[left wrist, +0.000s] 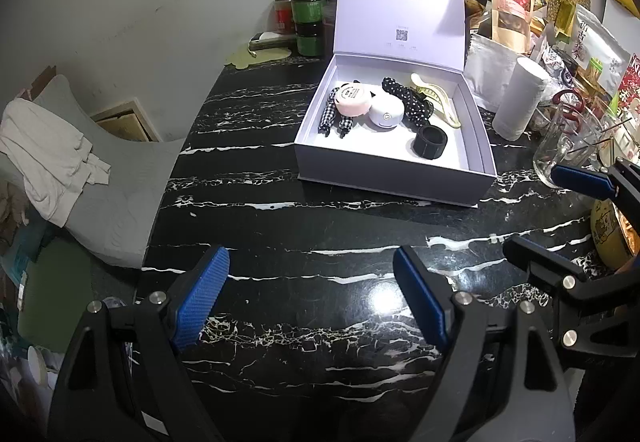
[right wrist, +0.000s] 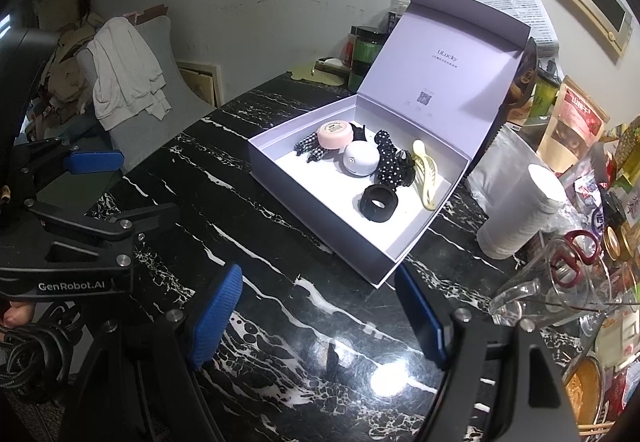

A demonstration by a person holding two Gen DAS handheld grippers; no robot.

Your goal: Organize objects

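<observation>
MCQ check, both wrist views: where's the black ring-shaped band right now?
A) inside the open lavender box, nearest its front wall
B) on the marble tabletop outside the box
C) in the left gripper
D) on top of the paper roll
A: the black band lies on the floor of the open box, nearer the front wall than the white round case; both the left gripper and right gripper are open and empty.
</observation>
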